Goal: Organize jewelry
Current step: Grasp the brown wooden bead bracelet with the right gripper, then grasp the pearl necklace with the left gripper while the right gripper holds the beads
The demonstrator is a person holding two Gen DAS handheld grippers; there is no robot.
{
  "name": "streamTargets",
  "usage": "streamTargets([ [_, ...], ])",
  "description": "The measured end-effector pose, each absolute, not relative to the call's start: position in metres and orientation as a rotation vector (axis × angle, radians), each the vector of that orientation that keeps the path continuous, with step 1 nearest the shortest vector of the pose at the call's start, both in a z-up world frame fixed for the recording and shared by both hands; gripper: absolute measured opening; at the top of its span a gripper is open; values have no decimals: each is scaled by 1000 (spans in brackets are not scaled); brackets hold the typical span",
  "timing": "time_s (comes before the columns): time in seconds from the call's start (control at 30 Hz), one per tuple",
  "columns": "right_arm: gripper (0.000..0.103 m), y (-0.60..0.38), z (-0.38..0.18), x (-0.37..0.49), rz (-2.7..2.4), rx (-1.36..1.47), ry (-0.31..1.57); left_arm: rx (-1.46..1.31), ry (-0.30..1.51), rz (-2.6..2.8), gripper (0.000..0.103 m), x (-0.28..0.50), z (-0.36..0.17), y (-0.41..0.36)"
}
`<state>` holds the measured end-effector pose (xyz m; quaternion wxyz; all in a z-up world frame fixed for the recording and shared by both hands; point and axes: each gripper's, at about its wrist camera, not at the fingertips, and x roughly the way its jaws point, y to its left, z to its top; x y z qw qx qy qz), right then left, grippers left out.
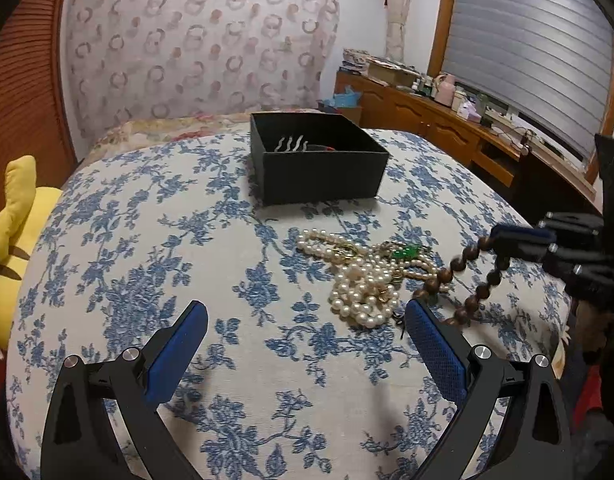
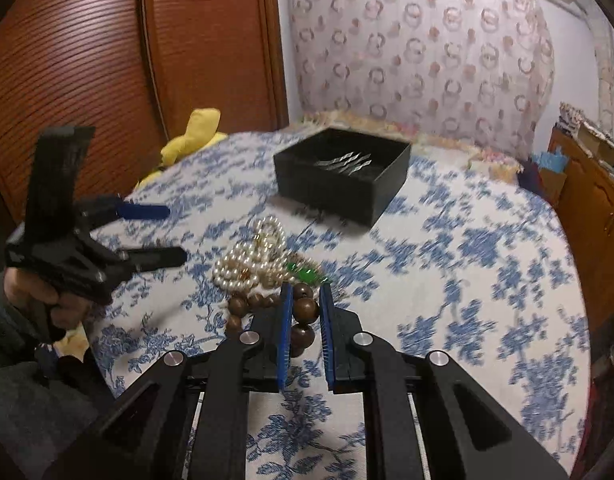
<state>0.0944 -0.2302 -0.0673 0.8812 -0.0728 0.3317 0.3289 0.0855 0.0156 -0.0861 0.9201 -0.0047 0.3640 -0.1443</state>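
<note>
A brown wooden bead bracelet (image 1: 473, 278) hangs from my right gripper (image 1: 507, 240), which is shut on it; in the right wrist view the beads (image 2: 303, 312) sit between the blue pads of that gripper (image 2: 305, 292). A pile of pearl necklaces (image 1: 359, 284) with a green stone piece (image 1: 405, 252) lies on the floral cloth, also in the right wrist view (image 2: 247, 260). An open black box (image 1: 319, 156) holding silver hair pins (image 1: 291, 144) stands behind; it also shows in the right wrist view (image 2: 343, 176). My left gripper (image 1: 307, 312) is open and empty, near the pearls; it shows at left in the right wrist view (image 2: 175, 236).
A blue floral cloth (image 1: 147, 240) covers the round surface. A yellow plush toy (image 1: 15, 240) lies at its left edge. A wooden dresser (image 1: 447, 120) with clutter stands at the right. A wooden wardrobe (image 2: 107, 60) stands behind.
</note>
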Motion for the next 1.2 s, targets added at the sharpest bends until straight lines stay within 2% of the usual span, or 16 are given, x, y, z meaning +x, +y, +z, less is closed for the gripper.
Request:
streamTargets([
  [0.17,15,-245,-54,93,654,-143,655,8,770,-349,70,89,-88,2],
  [0.23,15,-249,-52,93,646,-141,650,16,780,-367,57,91,-89,-3],
  [0.27,15,-250,-53,93,642,-139,650,23,787,-379,54,92,-90,-7],
  [0.33,15,-252,-55,93,639,-136,654,45,795,-393,42,95,-91,-14],
  [0.53,15,-251,-63,93,639,-130,667,85,809,-397,27,105,-94,-23],
  [0.7,15,-251,-66,93,639,-124,674,110,819,-396,19,109,-98,-27],
  [0.93,15,-253,-68,94,637,-116,680,149,830,-364,19,112,-102,-30],
  [0.97,15,-253,-68,94,637,-116,681,153,827,-364,17,112,-101,-30],
  [1.0,15,-253,-69,95,637,-115,682,161,821,-360,6,111,-101,-30],
  [1.2,15,-253,-69,95,639,-115,681,127,793,-369,6,104,-94,-25],
])
